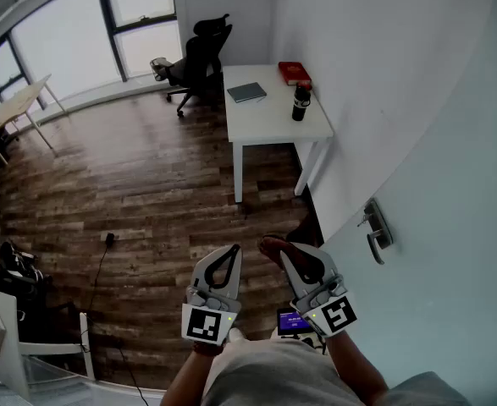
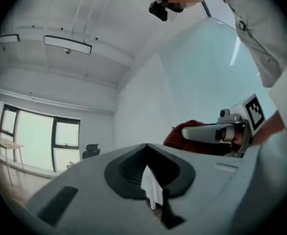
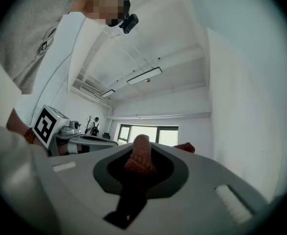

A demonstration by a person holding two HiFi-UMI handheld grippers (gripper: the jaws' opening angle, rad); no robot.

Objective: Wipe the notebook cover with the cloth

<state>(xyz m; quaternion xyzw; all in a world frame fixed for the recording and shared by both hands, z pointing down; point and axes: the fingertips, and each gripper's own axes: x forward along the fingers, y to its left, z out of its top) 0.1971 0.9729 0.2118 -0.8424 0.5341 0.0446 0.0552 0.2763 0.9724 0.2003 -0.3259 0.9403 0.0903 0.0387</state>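
A white table (image 1: 265, 121) stands far across the room. On it lie a grey notebook (image 1: 246, 91) and a red book-like thing (image 1: 295, 73). Both grippers are held close to the person's body, side by side and pointing roughly level. My left gripper (image 1: 232, 250) (image 2: 147, 147) is shut with nothing between its jaws. My right gripper (image 1: 286, 252) (image 3: 141, 142) is shut on a reddish-brown knitted cloth (image 1: 271, 244) (image 3: 139, 158) that pokes out past the jaw tips. The cloth (image 2: 178, 134) also shows at the right in the left gripper view.
A black bottle (image 1: 300, 102) stands on the table's near right corner. A black office chair (image 1: 201, 53) is behind the table. A pale door with a handle (image 1: 375, 231) is close on the right. A wooden table (image 1: 19, 104) stands by the windows, and a cable (image 1: 104, 256) lies on the wood floor.
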